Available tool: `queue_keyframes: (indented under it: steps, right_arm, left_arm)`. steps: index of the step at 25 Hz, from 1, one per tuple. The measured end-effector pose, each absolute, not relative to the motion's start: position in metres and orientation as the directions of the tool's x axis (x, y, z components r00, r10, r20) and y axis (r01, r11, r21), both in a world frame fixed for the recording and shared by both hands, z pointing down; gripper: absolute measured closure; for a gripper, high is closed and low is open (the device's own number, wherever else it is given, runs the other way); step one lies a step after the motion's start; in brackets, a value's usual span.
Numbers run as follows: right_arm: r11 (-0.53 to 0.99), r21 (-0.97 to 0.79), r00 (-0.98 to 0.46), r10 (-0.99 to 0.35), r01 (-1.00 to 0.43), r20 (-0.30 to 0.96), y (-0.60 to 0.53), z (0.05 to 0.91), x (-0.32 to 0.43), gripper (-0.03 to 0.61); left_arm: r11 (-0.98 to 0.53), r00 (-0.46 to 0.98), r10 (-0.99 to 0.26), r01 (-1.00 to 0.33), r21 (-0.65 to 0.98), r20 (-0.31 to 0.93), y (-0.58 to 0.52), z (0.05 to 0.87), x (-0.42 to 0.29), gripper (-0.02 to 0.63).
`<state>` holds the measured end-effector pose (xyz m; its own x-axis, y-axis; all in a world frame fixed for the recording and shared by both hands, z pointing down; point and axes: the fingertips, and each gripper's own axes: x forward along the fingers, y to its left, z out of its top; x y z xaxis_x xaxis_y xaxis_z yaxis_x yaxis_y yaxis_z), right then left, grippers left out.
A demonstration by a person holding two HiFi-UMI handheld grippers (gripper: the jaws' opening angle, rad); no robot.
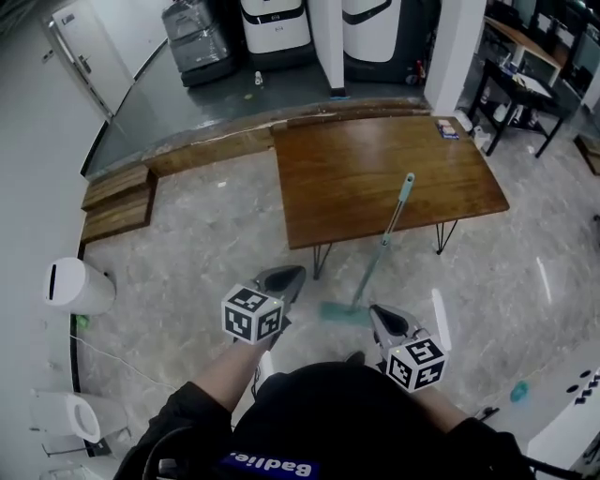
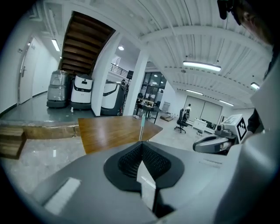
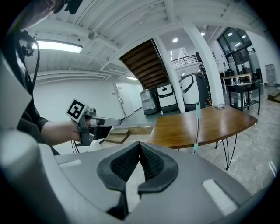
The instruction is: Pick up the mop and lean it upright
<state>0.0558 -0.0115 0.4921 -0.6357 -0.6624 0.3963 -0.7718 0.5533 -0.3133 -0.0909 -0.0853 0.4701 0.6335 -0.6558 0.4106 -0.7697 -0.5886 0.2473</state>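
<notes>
The mop (image 1: 383, 240) leans against the front edge of the brown wooden table (image 1: 375, 169), its teal head (image 1: 343, 314) on the floor and its teal-tipped handle up over the tabletop. My left gripper (image 1: 286, 278) hovers left of the mop head, shut and empty. Just right of the head is my right gripper (image 1: 382, 317), jaws together with nothing between them. In the left gripper view the mop handle (image 2: 141, 127) rises just beyond the left gripper (image 2: 141, 146), and the right gripper (image 2: 210, 143) shows at the right. In the right gripper view the handle (image 3: 197, 127) stands right of the closed right gripper (image 3: 140, 146).
A white bin (image 1: 75, 286) stands at the left wall, wooden steps (image 1: 117, 202) behind it. Cleaning machines (image 1: 272, 28) line the back. A black desk (image 1: 525, 84) is at the back right. A small booklet (image 1: 447, 128) lies on the table corner.
</notes>
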Motion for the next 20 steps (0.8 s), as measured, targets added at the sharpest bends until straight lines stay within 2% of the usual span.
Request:
queue_keyframes:
  steps: [8,16,20]
  right_arm:
    - [0.584,-0.254,-0.633,-0.656,-0.771,0.411,0.045,0.492,-0.026,0.574]
    - [0.587,-0.195,-0.599,-0.644,-0.786,0.476,0.110,0.504,-0.045,0.574]
    - [0.609,-0.168,-0.608,-0.648,-0.775,0.459,0.123,0.491,-0.045,0.574]
  left_arm:
    - [-0.662,0.692,-0.641,-0.717,0.217,0.331,0.022,0.445,-0.138,0.594]
    - [-0.744,0.772,-0.576,-0.631,0.219,0.268,0.099,0.448,-0.137,0.594]
    - [-0.774,0.798,-0.551,-0.598,0.207,0.244,0.124,0.439,-0.121,0.594]
